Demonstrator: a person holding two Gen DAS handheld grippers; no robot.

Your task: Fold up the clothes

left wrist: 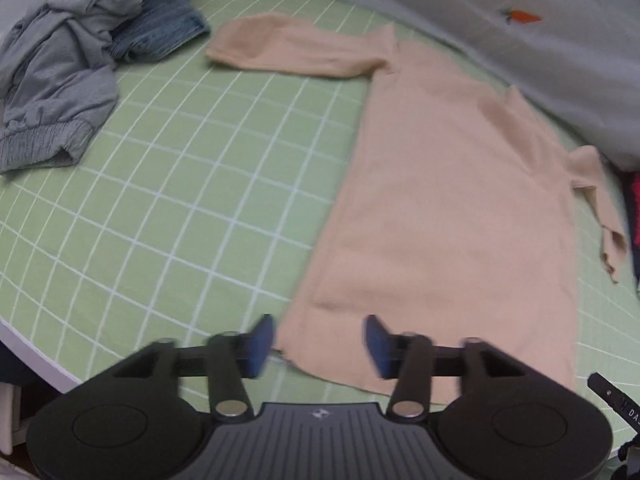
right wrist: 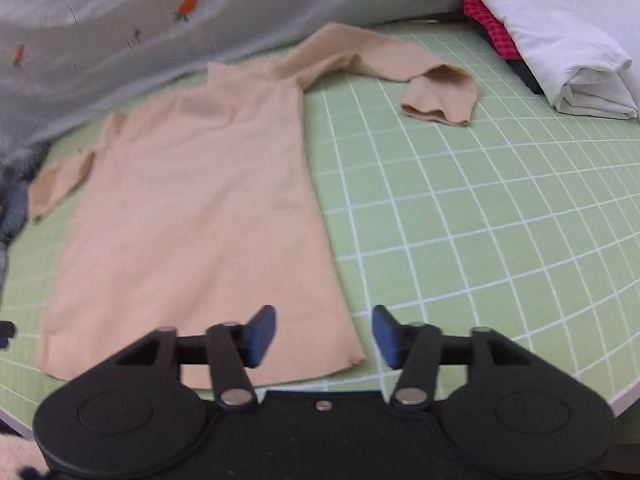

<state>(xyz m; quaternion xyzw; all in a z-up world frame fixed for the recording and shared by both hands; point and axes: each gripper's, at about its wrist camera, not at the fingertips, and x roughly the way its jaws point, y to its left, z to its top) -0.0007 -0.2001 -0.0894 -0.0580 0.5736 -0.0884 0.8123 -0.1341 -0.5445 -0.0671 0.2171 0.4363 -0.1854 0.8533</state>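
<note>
Hem corners are sitting just ahead of both tools: the peach top (left wrist: 448, 200) is lying flat on the green checked sheet (left wrist: 192, 184), its long axis running straight away from the grippers, collar pointing toward the grey quilt (right wrist: 100, 28). The left gripper (left wrist: 320, 346) is hovering by the hem's left corner, the right gripper (right wrist: 324, 336) by its right, each equally near, jaws apart and holding nothing.

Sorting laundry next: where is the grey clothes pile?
In the left wrist view, the grey clothes pile sits at the upper left on the green checked sheet, left of the beige top.
</note>
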